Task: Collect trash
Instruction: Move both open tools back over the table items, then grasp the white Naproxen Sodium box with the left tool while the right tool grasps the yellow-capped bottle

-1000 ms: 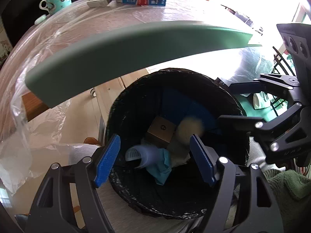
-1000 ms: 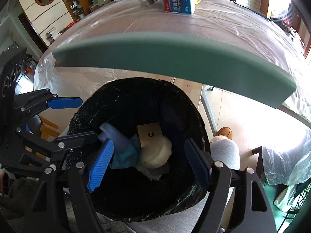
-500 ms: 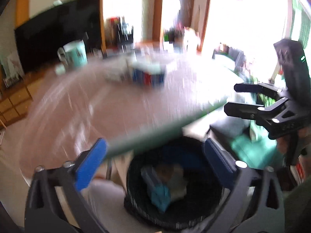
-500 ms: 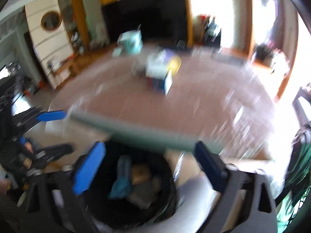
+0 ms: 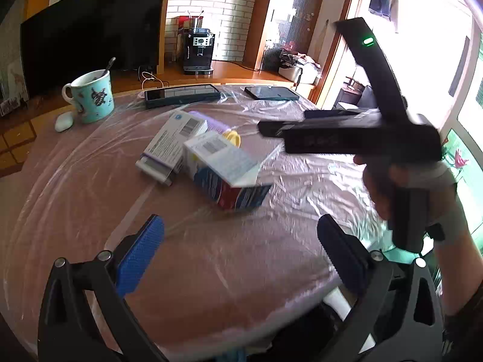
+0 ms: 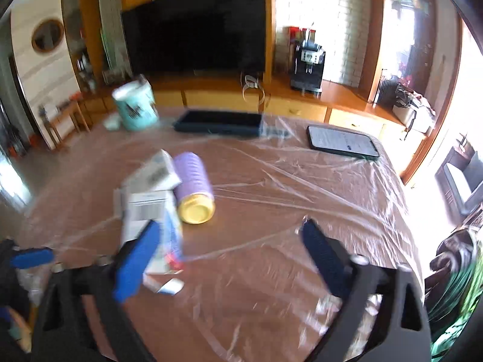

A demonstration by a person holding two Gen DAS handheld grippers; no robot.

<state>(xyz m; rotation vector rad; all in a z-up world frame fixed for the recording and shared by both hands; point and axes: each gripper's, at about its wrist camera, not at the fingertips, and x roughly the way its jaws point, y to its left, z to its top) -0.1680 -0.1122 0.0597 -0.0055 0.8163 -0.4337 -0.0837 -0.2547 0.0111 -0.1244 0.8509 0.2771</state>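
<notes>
In the left wrist view, a mug [image 5: 92, 96] stands at upper left of the frame on the film-covered bench [image 5: 75, 199], with a small white object [image 5: 64, 121] beside it. Two dark tablets [image 5: 182, 94] lie along the far edge. At centre sits the trash: a white box [image 5: 172, 144], a blue-and-red carton [image 5: 232, 178] just in front of it, and a purple can [image 5: 211, 124] partly hidden behind them. The left gripper [image 5: 238, 256] hovers over the near bench, jaws wide open and empty. At right the right gripper [image 5: 347, 132] reaches in from the side; from here its jaws cannot be judged.

In the right wrist view the can [image 6: 194, 188] lies on its side at centre left, yellow end toward the camera, touching the boxes [image 6: 151, 193]. The right gripper [image 6: 232, 259] has its jaws spread open with nothing between them.

The step in hand looks like the reach for the next piece of trash. The next move likely calls for lowering one gripper over the carton or can and closing across its narrow side.

A second ago both grippers hung over the black bin below the bench edge; half a second ago they were swinging up, blurred. Now the bin has nearly dropped out of view and both face the bench top.
</notes>
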